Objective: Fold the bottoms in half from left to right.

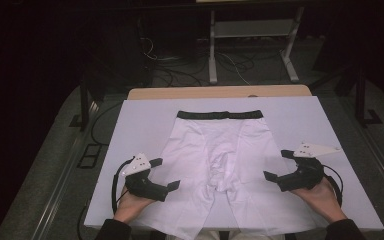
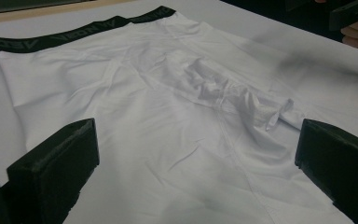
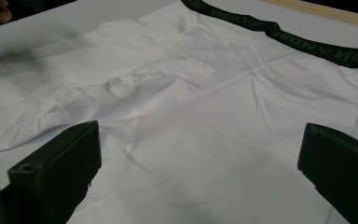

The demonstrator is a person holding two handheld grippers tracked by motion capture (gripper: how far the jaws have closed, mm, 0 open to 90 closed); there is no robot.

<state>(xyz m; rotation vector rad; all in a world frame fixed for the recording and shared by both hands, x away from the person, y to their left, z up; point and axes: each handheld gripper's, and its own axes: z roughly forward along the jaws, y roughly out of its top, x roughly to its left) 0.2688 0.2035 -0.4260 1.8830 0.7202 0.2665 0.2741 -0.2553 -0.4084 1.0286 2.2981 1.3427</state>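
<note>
With the white boxer briefs [image 1: 219, 165] spread flat mid-table, waistband at 12 o'clock, each leg hem is best pinched by the wide-open, empty left tongs [image 1: 165, 173] and right tongs [image 1: 276, 165].

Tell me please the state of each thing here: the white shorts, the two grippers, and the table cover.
White shorts: laid flat, waistband away from the person, wrinkled at the crotch.
Black waistband: straight, unfolded.
Left gripper: open, holds nothing.
Right gripper: open, holds nothing.
White table cover: spread flat under the shorts.
</note>
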